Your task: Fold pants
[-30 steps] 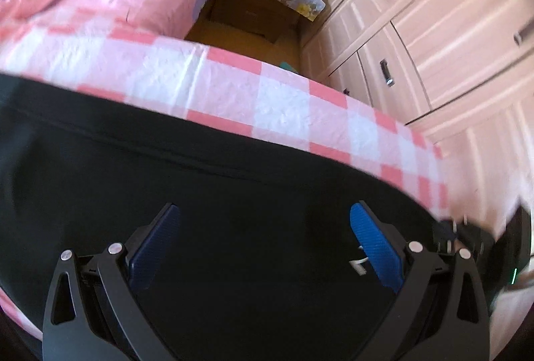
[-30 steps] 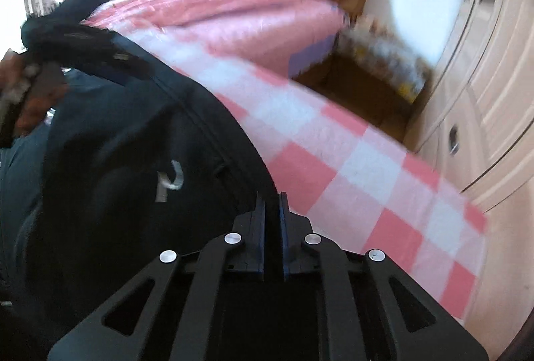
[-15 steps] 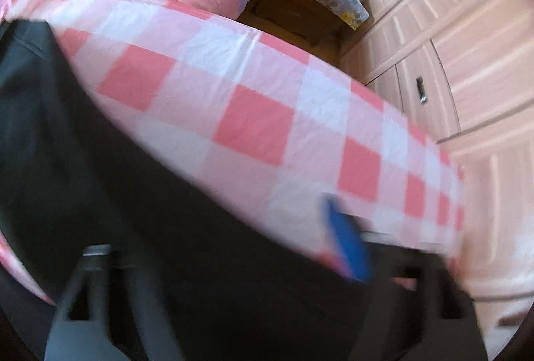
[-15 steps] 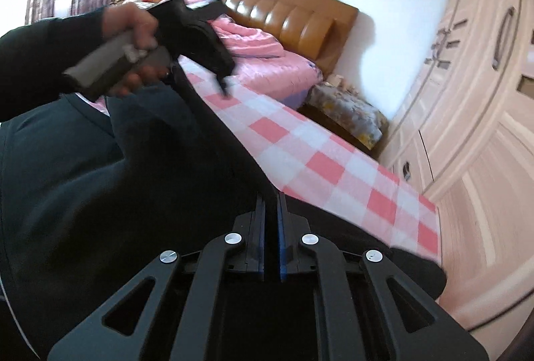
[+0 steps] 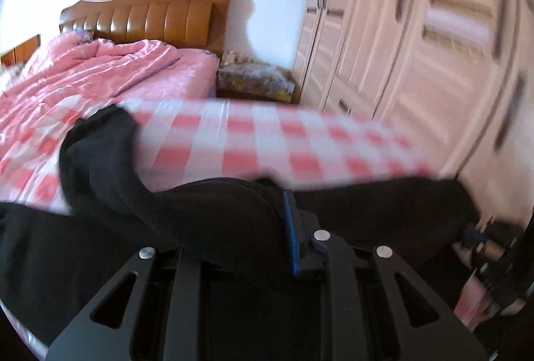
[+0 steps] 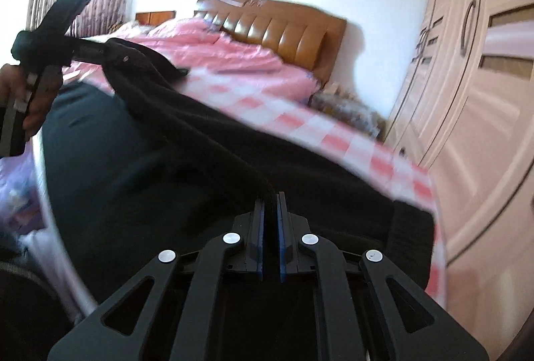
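Note:
The black pants (image 5: 100, 160) lie across the pink checked sheet (image 5: 300, 140) of the bed. My left gripper (image 5: 240, 220) has a bunched fold of them between its jaws, which are closing. One blue pad (image 5: 289, 227) shows and the other is buried in cloth. In the right wrist view the left gripper (image 6: 140, 60) holds that fold raised at the upper left, with a hand (image 6: 36, 100) on its handle. My right gripper (image 6: 270, 200) is shut on a ridge of the pants (image 6: 167, 177) that runs up toward the left gripper.
A pink quilt (image 5: 100, 70) lies bunched at the bed's head under a brown padded headboard (image 5: 150, 17). A nightstand (image 5: 253, 80) under a flowered cloth stands beside the bed. A pale wardrobe (image 5: 417, 60) fills the right side, close to the bed's edge.
My left gripper went from wide open over the flat pants to closed on a fold, then swung up and across with it. My right gripper stayed shut on the pants and moved sideways.

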Tool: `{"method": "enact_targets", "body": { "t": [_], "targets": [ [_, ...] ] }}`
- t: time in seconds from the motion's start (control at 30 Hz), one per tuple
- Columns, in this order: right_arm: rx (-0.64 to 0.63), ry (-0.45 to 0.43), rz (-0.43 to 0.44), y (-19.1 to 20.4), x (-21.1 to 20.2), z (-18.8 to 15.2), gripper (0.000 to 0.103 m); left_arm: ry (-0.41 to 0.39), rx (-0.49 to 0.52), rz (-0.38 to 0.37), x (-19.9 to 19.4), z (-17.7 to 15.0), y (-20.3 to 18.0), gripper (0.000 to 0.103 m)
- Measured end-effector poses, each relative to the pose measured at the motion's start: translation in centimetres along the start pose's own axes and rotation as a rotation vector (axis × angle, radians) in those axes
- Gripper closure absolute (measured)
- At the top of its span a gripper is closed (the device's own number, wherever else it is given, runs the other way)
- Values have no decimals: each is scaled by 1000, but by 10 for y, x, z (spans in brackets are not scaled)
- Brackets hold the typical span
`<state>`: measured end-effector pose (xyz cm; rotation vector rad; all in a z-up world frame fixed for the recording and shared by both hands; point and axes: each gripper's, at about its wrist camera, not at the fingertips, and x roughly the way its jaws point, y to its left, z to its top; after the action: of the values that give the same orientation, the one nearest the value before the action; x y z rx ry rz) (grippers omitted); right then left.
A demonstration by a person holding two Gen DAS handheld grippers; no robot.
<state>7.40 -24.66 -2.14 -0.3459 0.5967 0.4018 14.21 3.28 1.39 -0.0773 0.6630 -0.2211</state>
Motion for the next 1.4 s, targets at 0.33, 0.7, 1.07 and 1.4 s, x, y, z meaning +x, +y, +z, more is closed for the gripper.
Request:
{"method": "enact_targets", "body": {
  "t": [0.33, 0.7, 1.07, 1.4],
  "targets": [
    [394, -1, 61, -8, -30, -49, 40, 191, -256, -48, 32, -59, 48, 23],
    [981, 56, 140, -61, -1, -75, 40, 231, -237, -19, 47, -62, 45, 16],
    [1074, -17, 24, -69, -11, -97, 94, 227, -172, -125, 54, -46, 44, 80],
    [912, -167, 13, -70, -70, -55, 95, 1, 43, -115, -52, -15, 13, 88]
  ]
}}
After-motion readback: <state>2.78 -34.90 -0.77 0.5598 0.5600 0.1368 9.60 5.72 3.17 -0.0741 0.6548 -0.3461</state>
